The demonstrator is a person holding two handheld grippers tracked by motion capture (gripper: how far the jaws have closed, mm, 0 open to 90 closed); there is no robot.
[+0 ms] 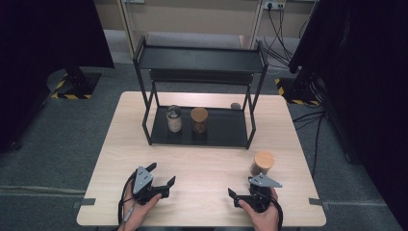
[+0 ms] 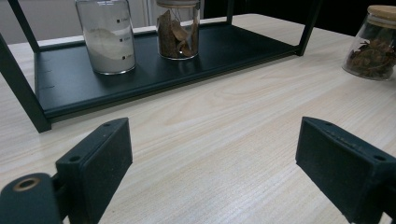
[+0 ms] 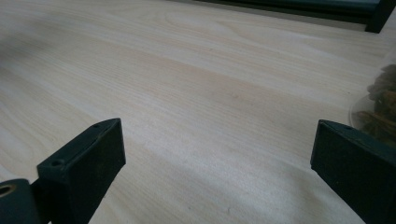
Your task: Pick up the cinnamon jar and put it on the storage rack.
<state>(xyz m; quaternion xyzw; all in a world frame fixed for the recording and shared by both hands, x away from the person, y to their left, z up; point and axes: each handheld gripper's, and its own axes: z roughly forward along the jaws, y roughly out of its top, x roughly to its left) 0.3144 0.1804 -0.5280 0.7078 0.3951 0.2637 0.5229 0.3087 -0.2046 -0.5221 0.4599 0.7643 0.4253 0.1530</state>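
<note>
A black two-level rack stands at the back of the wooden table. On its lower shelf are a jar of white powder and a wooden-lidded jar of brown bark pieces. A third jar with a cork lid and dried brown contents sits on the table to the right, in front of the rack. My left gripper is open near the table's front left, holding nothing. My right gripper is open just in front of the cork-lidded jar, apart from it.
A small round dark object lies on the table behind the rack's right side. The rack's upper shelf is bare. Bare tabletop lies between the grippers and the rack. Cables and stand bases sit on the floor around.
</note>
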